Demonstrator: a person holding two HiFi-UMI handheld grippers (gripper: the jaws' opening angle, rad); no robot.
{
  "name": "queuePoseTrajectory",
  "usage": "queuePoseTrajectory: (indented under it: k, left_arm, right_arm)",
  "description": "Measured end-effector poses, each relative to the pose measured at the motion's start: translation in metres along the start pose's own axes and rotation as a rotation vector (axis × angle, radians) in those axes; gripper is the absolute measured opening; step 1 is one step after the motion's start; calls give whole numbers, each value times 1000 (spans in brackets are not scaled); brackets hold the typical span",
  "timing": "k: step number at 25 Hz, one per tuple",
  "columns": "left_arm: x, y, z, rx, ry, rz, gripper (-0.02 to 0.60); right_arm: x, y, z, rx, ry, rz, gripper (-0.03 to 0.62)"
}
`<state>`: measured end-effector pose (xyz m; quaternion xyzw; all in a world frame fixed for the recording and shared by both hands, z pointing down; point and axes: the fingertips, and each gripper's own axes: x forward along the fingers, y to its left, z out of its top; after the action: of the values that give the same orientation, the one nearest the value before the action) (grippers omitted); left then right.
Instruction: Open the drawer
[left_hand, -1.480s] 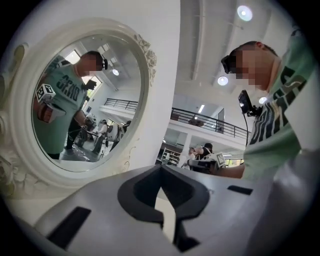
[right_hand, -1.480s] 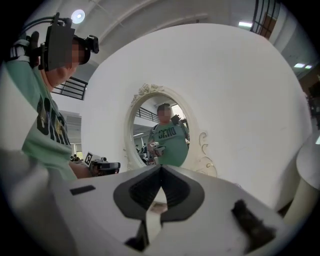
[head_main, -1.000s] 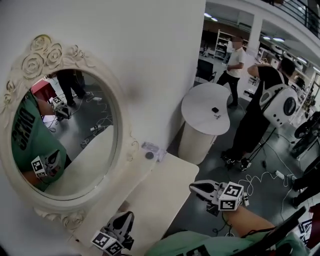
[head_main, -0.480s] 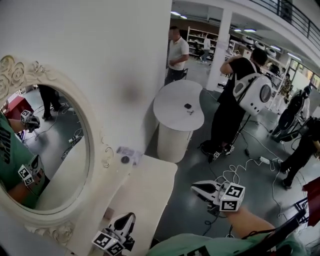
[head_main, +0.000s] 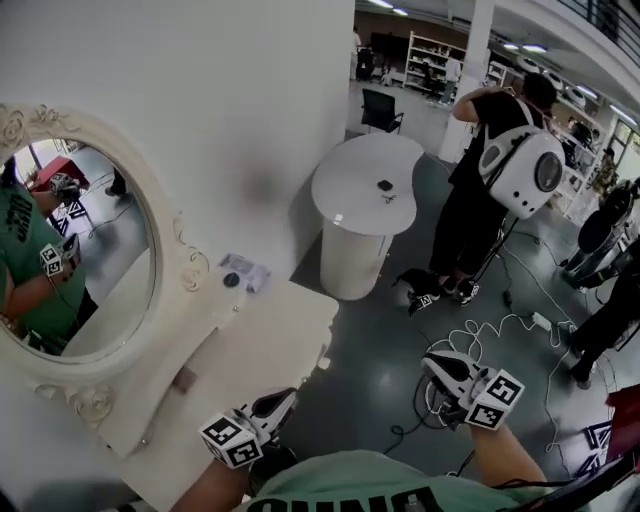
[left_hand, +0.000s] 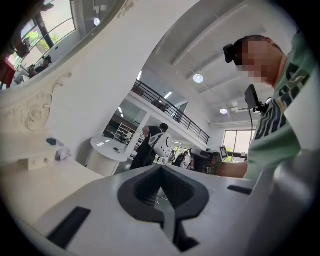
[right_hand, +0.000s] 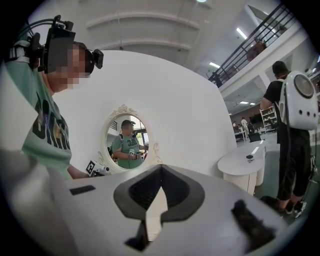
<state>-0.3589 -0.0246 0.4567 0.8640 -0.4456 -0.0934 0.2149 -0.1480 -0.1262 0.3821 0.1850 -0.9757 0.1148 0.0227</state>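
A white dressing table (head_main: 270, 340) with an oval ornate mirror (head_main: 80, 250) stands against the wall at the left of the head view. Its top is seen from above, and no drawer front shows. My left gripper (head_main: 283, 400) hovers level at the table's near corner, jaws shut and empty; the left gripper view looks along its closed jaws (left_hand: 161, 170) across the tabletop (left_hand: 35, 180). My right gripper (head_main: 432, 362) hangs over the grey floor, well right of the table. It looks shut, nothing between its fingers (right_hand: 160, 172), and faces the mirror (right_hand: 129, 145).
A round white pedestal table (head_main: 365, 180) stands beyond the dressing table. A person with a white backpack (head_main: 525, 170) stands at the right, with cables (head_main: 480, 330) on the floor nearby. Small items (head_main: 243, 272) lie at the tabletop's far corner.
Both grippers have swept sideways. The left now sits off the table's near corner, and the right is lower and further right over the floor. The person in the white shirt is out of view.
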Motion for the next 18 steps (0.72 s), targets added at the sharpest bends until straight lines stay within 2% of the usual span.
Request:
queuePoseTrajectory:
  k: [5,12,15,18]
  left_arm:
    - [77,-22,-53,-21,78,61,8]
    - [129,-5,-146,-175,226,155,8]
    - [135,28,-183,-201,295,242,8]
    - [130,74,-218,-197,362,401,8]
  right_arm:
    - [-63,-49,-11,2,-22,5,8]
    - [-102,-97,-49,78,-26,-68,8]
    - [-104,-104,-58,88,-36,-98,8]
    - [-102,-106,-71,98,-15,-104,8]
